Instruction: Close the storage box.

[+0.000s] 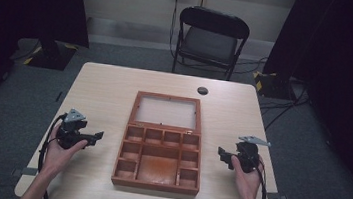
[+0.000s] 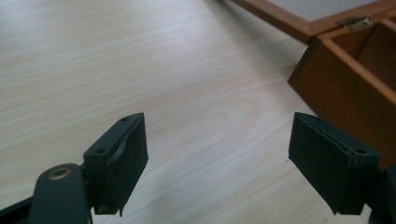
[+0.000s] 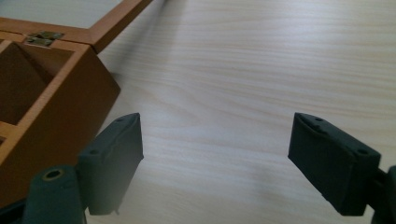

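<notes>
A brown wooden box (image 1: 158, 158) lies open in the middle of the pale table, its compartments bare and its glass-paned lid (image 1: 167, 111) laid flat behind it. My left gripper (image 1: 96, 136) hovers to the left of the box, held in a hand, jaws pointing at the box's side. My right gripper (image 1: 222, 154) hovers to the right of the box, jaws pointing at it. In the left gripper view the jaws (image 2: 217, 163) stand apart over bare wood, the box wall (image 2: 345, 88) at right. The right gripper's jaws (image 3: 215, 163) likewise stand apart with nothing between them, the box wall (image 3: 70, 102) at left.
The table (image 1: 105, 91) has a round cable hole (image 1: 202, 90) near its far edge. A black folding chair (image 1: 210, 39) stands behind the table. Dark curtains hang at both sides, with cables on the grey floor at right.
</notes>
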